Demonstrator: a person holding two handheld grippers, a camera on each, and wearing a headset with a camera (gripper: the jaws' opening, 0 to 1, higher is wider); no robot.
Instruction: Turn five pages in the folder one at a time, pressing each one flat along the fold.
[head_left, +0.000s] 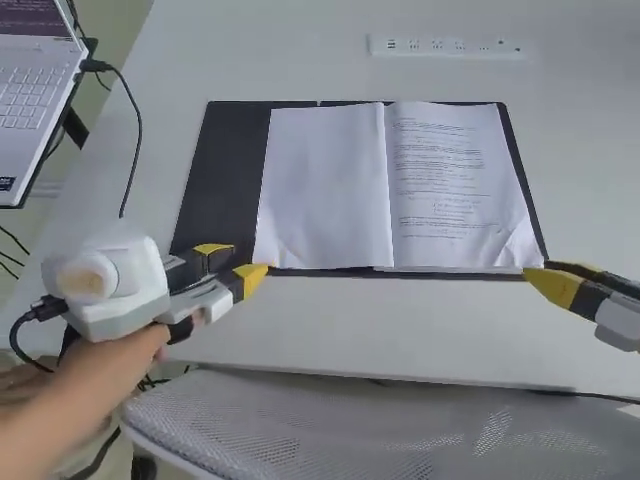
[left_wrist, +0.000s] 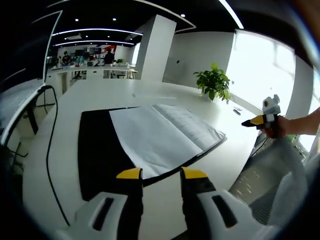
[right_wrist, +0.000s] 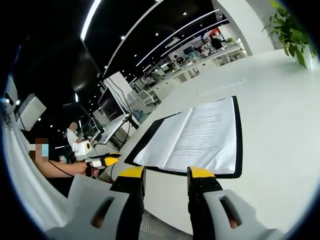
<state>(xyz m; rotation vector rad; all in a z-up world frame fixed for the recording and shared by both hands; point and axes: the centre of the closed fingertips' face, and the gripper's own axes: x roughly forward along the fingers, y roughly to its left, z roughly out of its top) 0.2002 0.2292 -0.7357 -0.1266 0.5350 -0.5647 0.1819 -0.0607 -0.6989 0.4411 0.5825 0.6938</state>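
Folder (head_left: 225, 180) open flat — long axis left-right.

The left gripper (left_wrist: 161, 174) hangs over the near edge of a white table (left_wrist: 150, 92), its yellow-tipped jaws apart with nothing between them. Just beyond the tips lies an open black folder (left_wrist: 97, 150): a blank page (left_wrist: 145, 140) lies on its left half and a printed page (left_wrist: 187, 125) on the right. A black cable (left_wrist: 50, 140) runs along the table's left side. At the right, a hand (left_wrist: 277, 127) holds the right gripper (left_wrist: 252, 121) above a mesh chair back (left_wrist: 270, 170), well apart from the folder. A potted plant (left_wrist: 214, 84) stands past the table's far end.
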